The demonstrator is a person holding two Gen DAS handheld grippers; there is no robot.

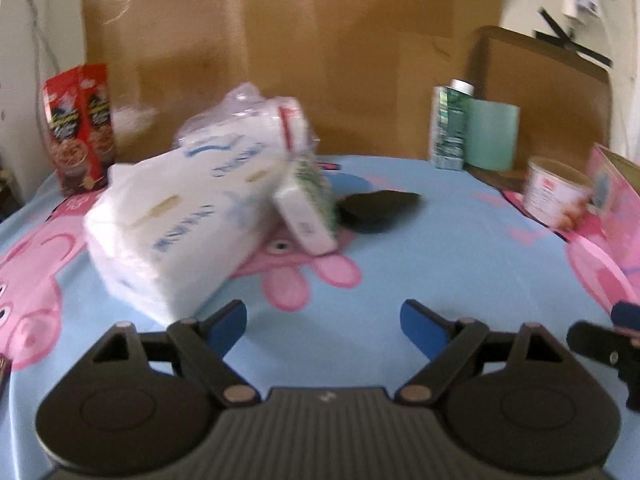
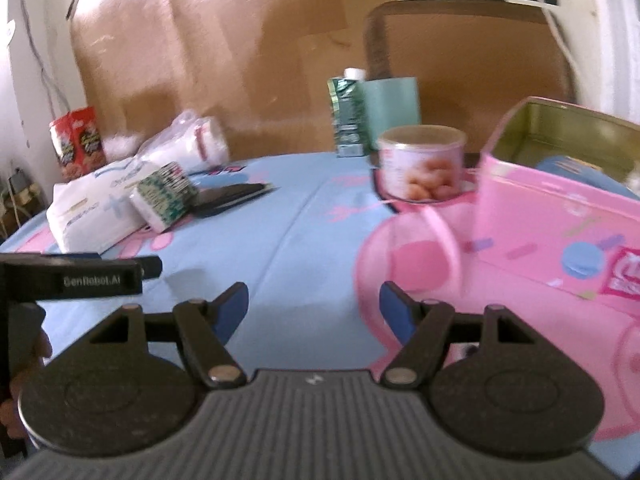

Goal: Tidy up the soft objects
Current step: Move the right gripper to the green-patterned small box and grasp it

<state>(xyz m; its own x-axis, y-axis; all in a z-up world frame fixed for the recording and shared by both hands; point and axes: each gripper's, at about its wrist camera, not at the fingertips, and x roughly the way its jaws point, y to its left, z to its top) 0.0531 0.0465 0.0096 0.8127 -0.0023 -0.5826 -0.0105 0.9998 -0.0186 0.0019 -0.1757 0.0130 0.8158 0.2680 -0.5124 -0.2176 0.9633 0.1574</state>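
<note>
Both hand-held grippers, left [image 1: 323,322] & right [image 2: 314,307], wide open, empty; tissue pack [image 1: 176,216] blurred, print illegible.

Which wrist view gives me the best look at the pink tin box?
The right wrist view: the pink tin box fills its right side, showing the open top, gold inner wall and printed front. The left wrist view catches only a blurred sliver of it at the right edge, behind the can.

Tissue pack [image 1: 172,224] lies at the bench's [image 1: 440,248] left edge, small packet [image 1: 308,204] leaning against it; tin [image 2: 560,184] at the right edge, can [image 2: 420,164] behind it.
</note>
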